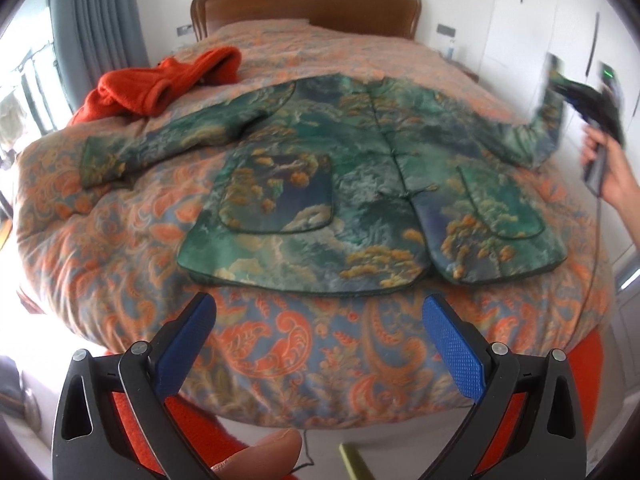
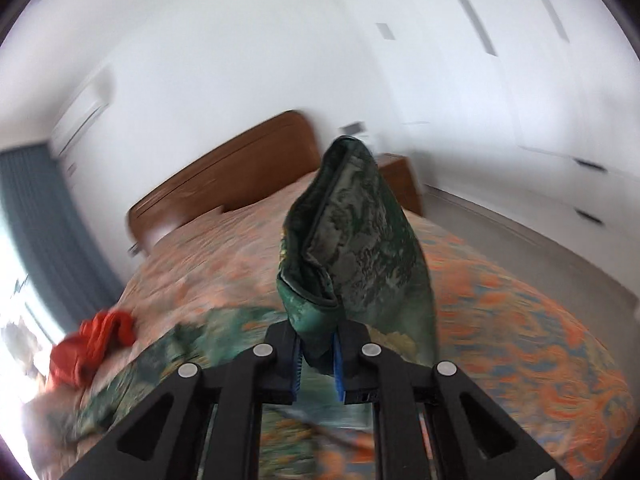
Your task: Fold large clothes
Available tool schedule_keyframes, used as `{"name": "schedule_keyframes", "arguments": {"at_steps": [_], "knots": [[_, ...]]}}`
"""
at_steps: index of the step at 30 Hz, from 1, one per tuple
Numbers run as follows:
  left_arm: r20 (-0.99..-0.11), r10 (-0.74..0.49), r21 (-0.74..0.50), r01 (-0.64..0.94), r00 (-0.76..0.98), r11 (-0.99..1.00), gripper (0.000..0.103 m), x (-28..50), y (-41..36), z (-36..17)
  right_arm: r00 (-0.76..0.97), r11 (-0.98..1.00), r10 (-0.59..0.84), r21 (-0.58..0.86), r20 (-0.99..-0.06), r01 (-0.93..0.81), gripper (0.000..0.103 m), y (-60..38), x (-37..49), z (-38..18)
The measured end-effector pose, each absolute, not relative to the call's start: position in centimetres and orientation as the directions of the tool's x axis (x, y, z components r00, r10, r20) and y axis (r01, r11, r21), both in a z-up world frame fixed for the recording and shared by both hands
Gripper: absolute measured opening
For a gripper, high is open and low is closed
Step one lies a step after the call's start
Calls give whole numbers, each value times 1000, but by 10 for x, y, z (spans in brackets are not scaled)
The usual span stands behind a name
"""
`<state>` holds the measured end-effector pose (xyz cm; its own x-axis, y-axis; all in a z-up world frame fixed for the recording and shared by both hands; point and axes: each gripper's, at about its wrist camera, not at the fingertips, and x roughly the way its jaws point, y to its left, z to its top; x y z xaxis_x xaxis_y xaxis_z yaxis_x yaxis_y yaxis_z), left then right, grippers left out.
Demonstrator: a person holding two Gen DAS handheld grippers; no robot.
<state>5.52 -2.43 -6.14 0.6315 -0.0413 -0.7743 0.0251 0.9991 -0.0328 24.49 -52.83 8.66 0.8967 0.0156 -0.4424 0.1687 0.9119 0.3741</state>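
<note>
A green patterned jacket (image 1: 360, 176) lies front-up across the bed (image 1: 120, 240), filling the left wrist view's centre. The left claw (image 1: 320, 320) hangs spread at 6 o'clock, just short of the hem. The right claw (image 2: 316, 360) pinches a lifted sleeve (image 2: 356, 240) (blurred). An orange garment (image 1: 160, 84) sits at 10 o'clock.

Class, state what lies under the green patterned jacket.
The green patterned jacket lies on the orange paisley quilt covering the bed. The quilt directly beneath it is hidden.
</note>
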Motion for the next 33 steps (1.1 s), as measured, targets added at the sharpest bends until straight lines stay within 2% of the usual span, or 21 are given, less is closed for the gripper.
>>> {"name": "schedule_keyframes", "arguments": {"at_steps": [6, 11, 18, 20, 21, 22, 24, 28, 30, 33], "knots": [[-769, 4, -21, -32, 639, 999, 103, 42, -2, -63, 858, 957, 125, 290, -499, 29, 12, -404, 308, 87], [-788, 61, -11, -113, 613, 993, 103, 29, 27, -76, 807, 984, 123, 174, -577, -25, 12, -309, 340, 48], [-813, 97, 4, -161, 574, 987, 103, 29, 42, -94, 739, 989, 144, 127, -658, -79, 12, -243, 340, -13], [-810, 98, 12, -151, 578, 988, 103, 31, 38, -95, 711, 983, 183, 149, -679, -110, 16, -234, 342, -21], [-807, 97, 15, -143, 582, 990, 103, 34, 35, -95, 687, 977, 209, 168, -696, -128, 24, -229, 344, -28], [-804, 95, 19, -134, 587, 991, 103, 37, 32, -94, 658, 970, 241, 190, -713, -150, 42, -224, 344, -35], [-797, 87, 26, -110, 598, 994, 103, 45, 25, -91, 615, 947, 321, 250, -720, -203, 56, -217, 338, -45], [-781, 33, 7, -44, 624, 999, 103, 72, 13, -78, 620, 897, 438, 356, -651, -260, 57, -224, 296, -36], [-775, -46, -49, 13, 631, 999, 103, 96, 6, -68, 648, 877, 473, 391, -596, -281, 61, -240, 258, -28], [-759, -202, -169, 112, 618, 979, 103, 144, -7, -55, 705, 884, 451, 380, -547, -272, 65, -274, 196, -16]]}}
